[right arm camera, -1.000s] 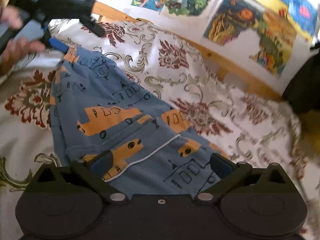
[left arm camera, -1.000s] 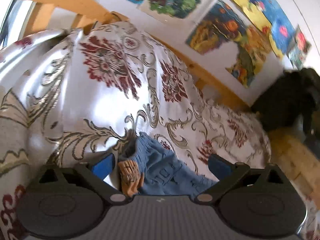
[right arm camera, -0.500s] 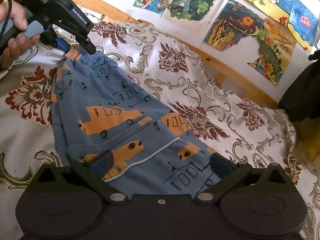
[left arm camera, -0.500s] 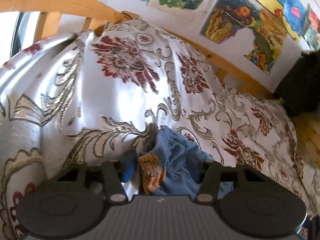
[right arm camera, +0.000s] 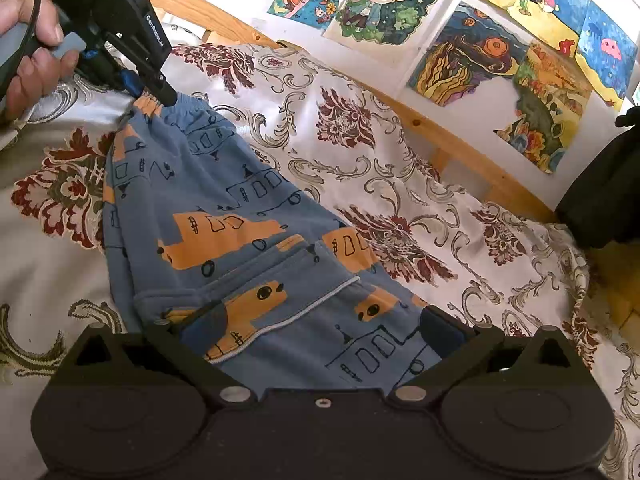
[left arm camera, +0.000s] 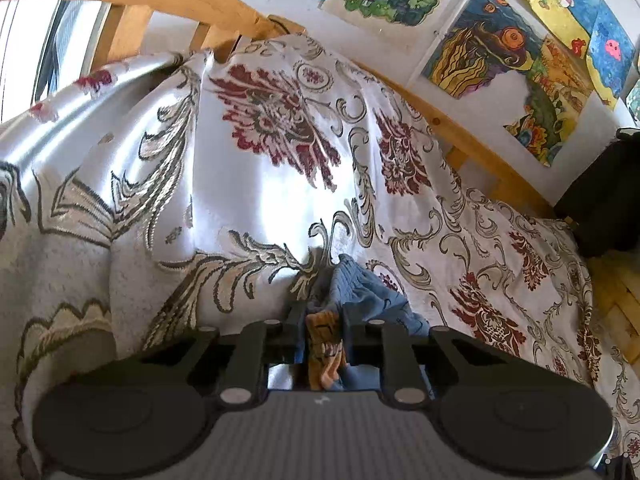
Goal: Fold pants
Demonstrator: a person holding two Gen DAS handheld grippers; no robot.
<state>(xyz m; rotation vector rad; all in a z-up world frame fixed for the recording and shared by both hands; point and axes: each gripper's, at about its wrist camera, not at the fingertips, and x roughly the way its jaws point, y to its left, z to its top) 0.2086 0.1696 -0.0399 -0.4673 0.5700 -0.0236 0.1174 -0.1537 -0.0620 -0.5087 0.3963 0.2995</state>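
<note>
Pinched shut on the gathered waistband point(right arm camera: 170, 104) at far left by the left gripper point(left arm camera: 322, 334), blue printed pants point(right arm camera: 248, 240) spread across the floral bedspread point(right arm camera: 400, 152), right gripper point(right arm camera: 320, 326) spread wide, empty, over near fabric; best lifted evenly, seams aligned.

Pants point(right arm camera: 248, 240): blue, orange vehicle print, dark outlines. Bedspread point(right arm camera: 400, 184): white, maroon floral, grey-gold scrollwork.

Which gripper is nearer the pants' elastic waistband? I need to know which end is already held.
Left. The left gripper is shut on the waistband. The right gripper hangs open over the pants' leg end.
</note>
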